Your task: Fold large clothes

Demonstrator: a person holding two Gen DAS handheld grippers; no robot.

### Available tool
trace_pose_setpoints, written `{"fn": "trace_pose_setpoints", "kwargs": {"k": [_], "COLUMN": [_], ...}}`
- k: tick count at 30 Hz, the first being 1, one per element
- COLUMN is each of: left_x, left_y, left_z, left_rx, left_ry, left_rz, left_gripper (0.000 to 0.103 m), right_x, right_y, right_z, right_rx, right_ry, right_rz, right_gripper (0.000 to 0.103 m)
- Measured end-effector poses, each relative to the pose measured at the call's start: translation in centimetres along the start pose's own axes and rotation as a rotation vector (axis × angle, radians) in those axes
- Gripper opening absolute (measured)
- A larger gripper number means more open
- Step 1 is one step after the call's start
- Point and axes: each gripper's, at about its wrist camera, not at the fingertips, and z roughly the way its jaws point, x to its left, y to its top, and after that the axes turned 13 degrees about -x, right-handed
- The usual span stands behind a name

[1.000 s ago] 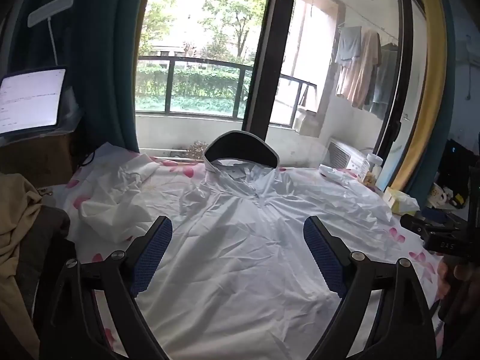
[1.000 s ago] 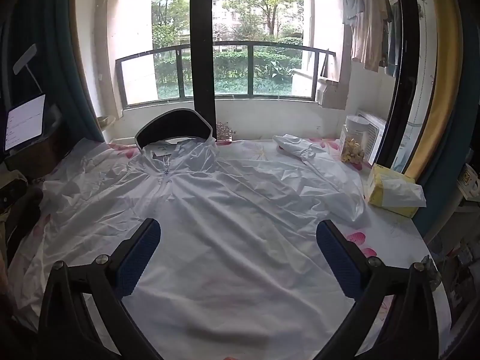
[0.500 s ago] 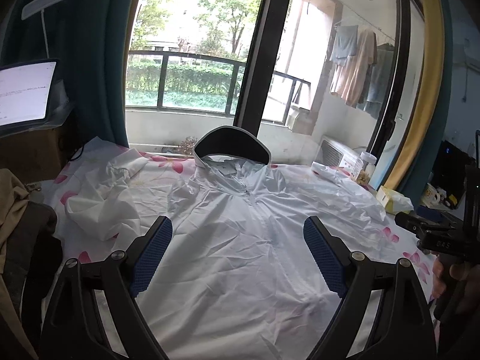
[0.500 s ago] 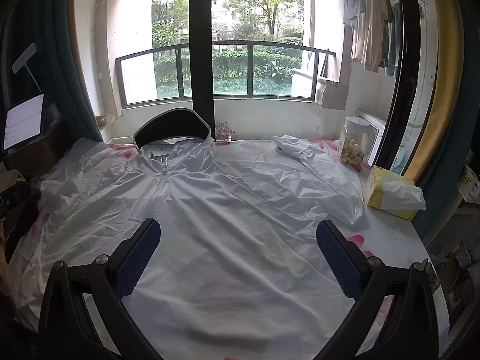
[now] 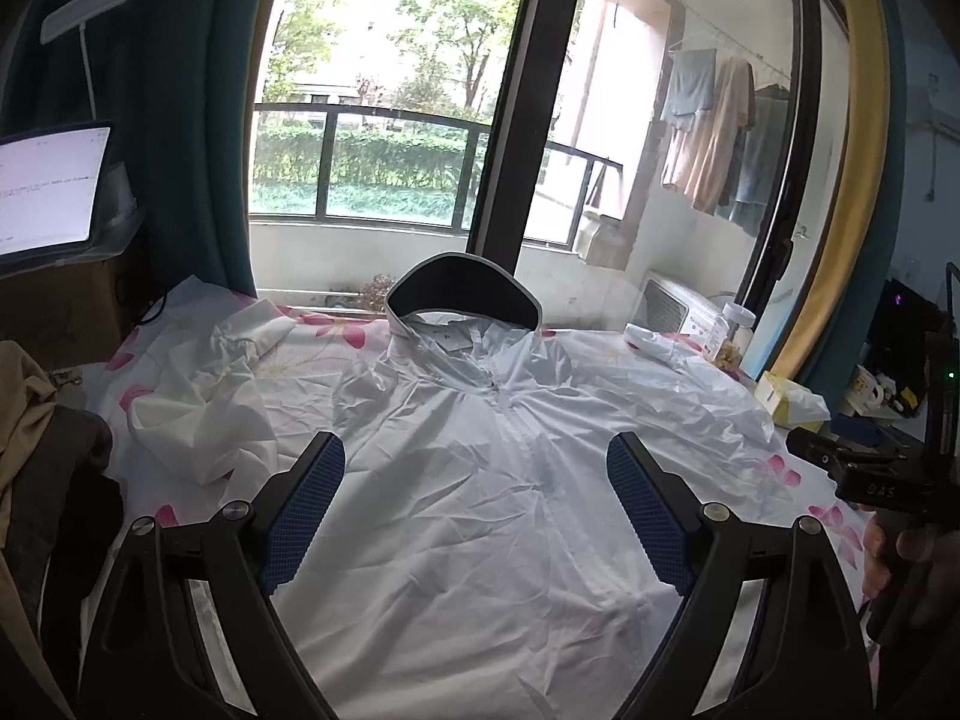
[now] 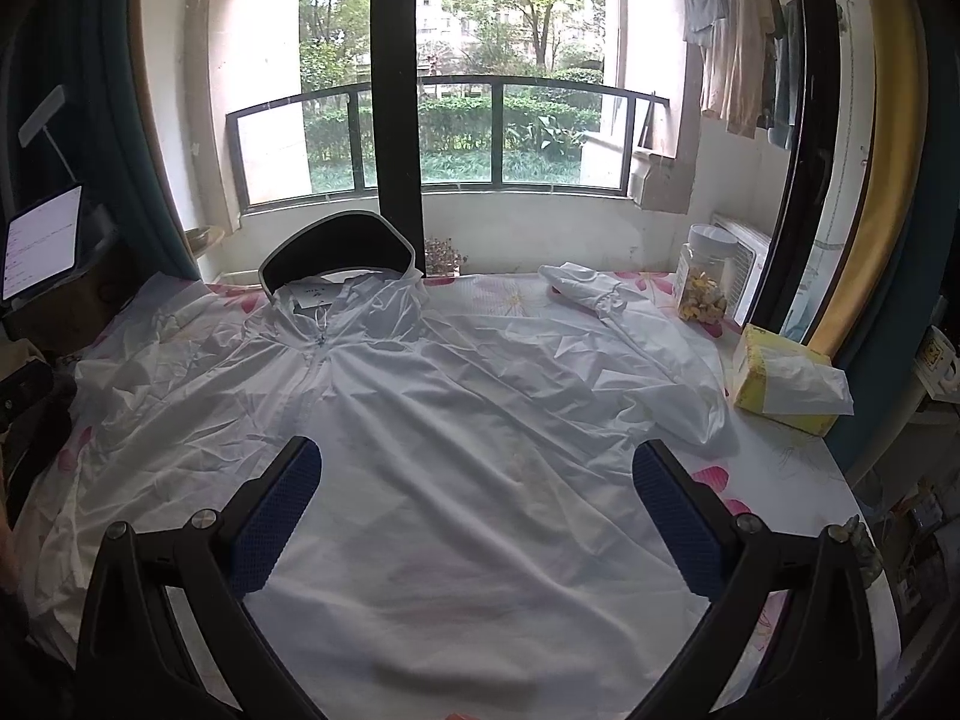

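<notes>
Nearest, the left tongs (image 5: 476, 501) and right tongs (image 6: 477, 507) both hover wide apart, holding nothing, above a white hooded jacket (image 6: 456, 420). It lies spread flat, front up, on the floral-covered bench (image 6: 780, 480). Beyond its hood stands a chair back (image 6: 336, 246).

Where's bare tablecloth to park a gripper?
Bare cloth shows between the hood and right sleeve cuff, and at the near right corner below the tissue box. The jar crowds the far right.
</notes>
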Motion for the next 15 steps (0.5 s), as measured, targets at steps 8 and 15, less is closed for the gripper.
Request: {"fn": "trace_pose_setpoints", "kwargs": {"k": [8, 15], "left_x": [-0.05, -0.2], "left_y": [0.06, 0.15], "left_z": [0.07, 0.2], "left_rx": [-0.001, 0.001], "left_ry": [0.005, 0.0], "left_rz": [-0.003, 0.0], "left_gripper": [0.091, 0.091], "right_x": [-0.07, -0.1], "right_y": [-0.06, -0.04], "right_z": [0.21, 0.24], "right_rx": [-0.001, -0.001], "right_ry": [0.001, 0.001], "right_rz": [0.002, 0.002], "right_gripper": [0.102, 0.103]}}
